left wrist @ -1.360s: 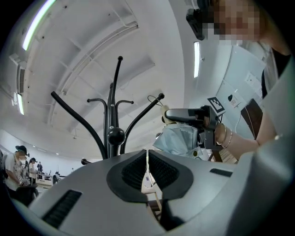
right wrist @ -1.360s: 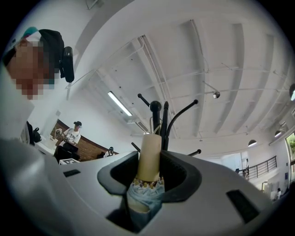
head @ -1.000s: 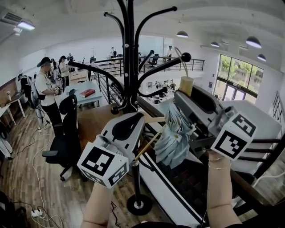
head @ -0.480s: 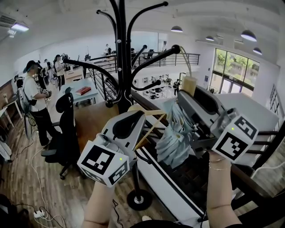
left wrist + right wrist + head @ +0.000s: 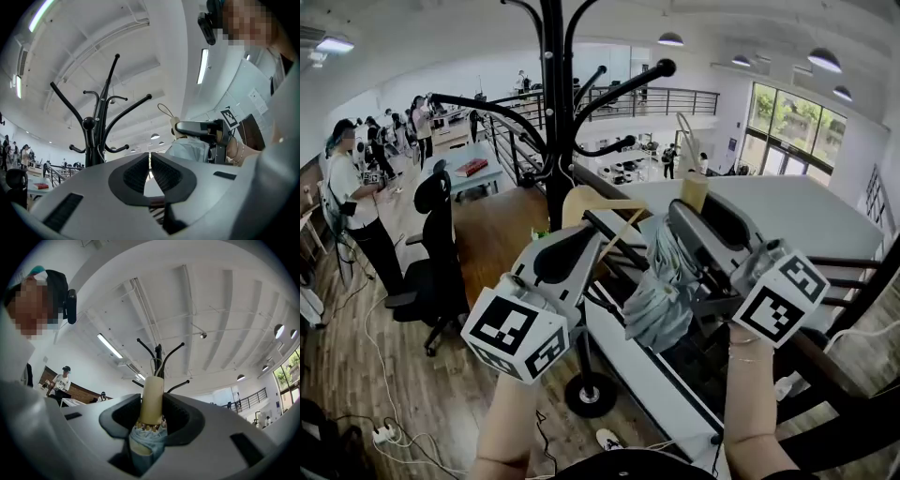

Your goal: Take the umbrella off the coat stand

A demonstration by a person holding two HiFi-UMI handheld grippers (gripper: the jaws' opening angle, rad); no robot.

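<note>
**Umbrella in my right jaws, clear of the hooks**

My right gripper point(image 5: 152, 409) has its jaws clamped on the umbrella point(image 5: 661, 291), one pad on either side, right where the cream handle point(image 5: 152, 397) meets the gathered pale blue cloth. The handle sticks up out of the jaws and the folded cloth hangs below them, in front of my wrist. At the top of the handle a thin cord loop point(image 5: 164, 110) stands up in the air. From my left gripper's view it sits off to one side of the nearest knobbed hook point(image 5: 149, 97) and does not touch it.

The black coat stand point(image 5: 553, 112) rises just beyond both grippers, its curved arms spreading above them and its round foot point(image 5: 589, 394) on the wooden floor point(image 5: 497, 248) below. The umbrella is near the stand but apart from it, held up only by my right jaws.

My left gripper point(image 5: 150, 163) points up beside the right one, its jaws closed to a thin slit, and I see nothing between them.

Off to my left stand a black office chair point(image 5: 431, 262) and a desk point(image 5: 492, 176) with a red book point(image 5: 472, 167) on it.
</note>
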